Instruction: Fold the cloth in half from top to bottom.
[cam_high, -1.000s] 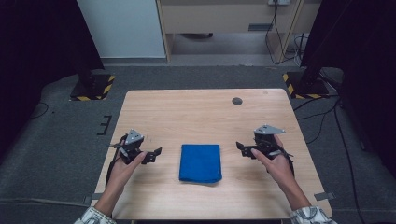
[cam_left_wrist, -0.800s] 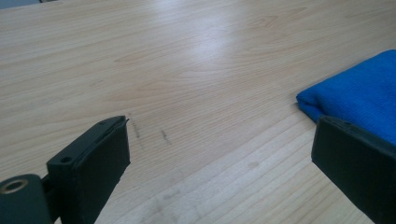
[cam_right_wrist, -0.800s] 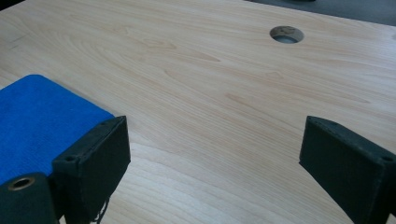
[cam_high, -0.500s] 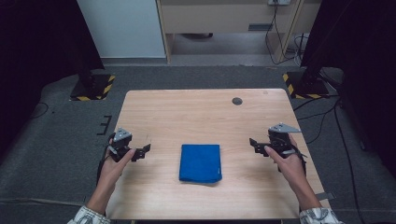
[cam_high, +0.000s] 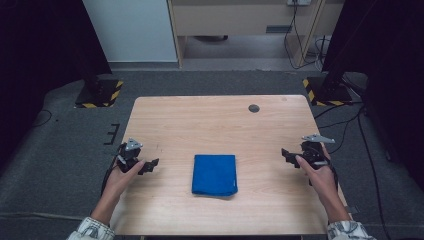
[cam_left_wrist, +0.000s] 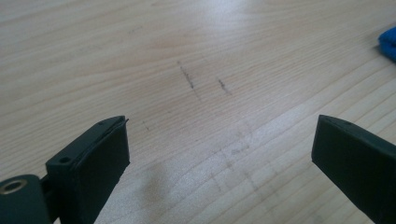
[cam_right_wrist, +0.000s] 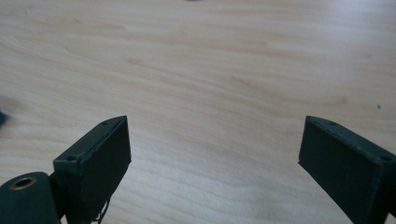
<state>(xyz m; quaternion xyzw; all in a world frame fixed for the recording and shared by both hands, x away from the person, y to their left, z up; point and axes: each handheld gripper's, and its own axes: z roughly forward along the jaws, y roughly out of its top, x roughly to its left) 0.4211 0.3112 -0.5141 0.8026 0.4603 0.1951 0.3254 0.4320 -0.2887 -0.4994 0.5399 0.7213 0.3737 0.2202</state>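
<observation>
One folded blue cloth (cam_high: 214, 174) lies flat on the wooden table (cam_high: 215, 120), midway between the left and right edges and nearer the person's edge than the far one. It is a rough square, its sides nearly parallel to the table's edges, and nothing touches it.

The cloth lies between the two grippers, well apart from both. The left gripper (cam_high: 150, 165) is over the table near the left edge, level with the cloth's far side, its jaws pointing right toward the cloth. In the left gripper view its two black jaws stand wide apart with nothing between them but bare wood bearing a few faint dark scuffs (cam_left_wrist: 204, 84); a sliver of the cloth (cam_left_wrist: 388, 43) shows at the upper right edge of that view, far beyond the jaw tips.

The right gripper (cam_high: 286, 155) is near the right edge, its jaws pointing left toward the cloth. In the right gripper view its jaws are likewise spread wide and empty over plain wood.

Each gripper is held in one hand: the left hand (cam_high: 123, 175) and the right hand (cam_high: 316, 169).

One small dark round spot (cam_high: 254, 108) sits on the table near the far edge, right of the middle.
</observation>
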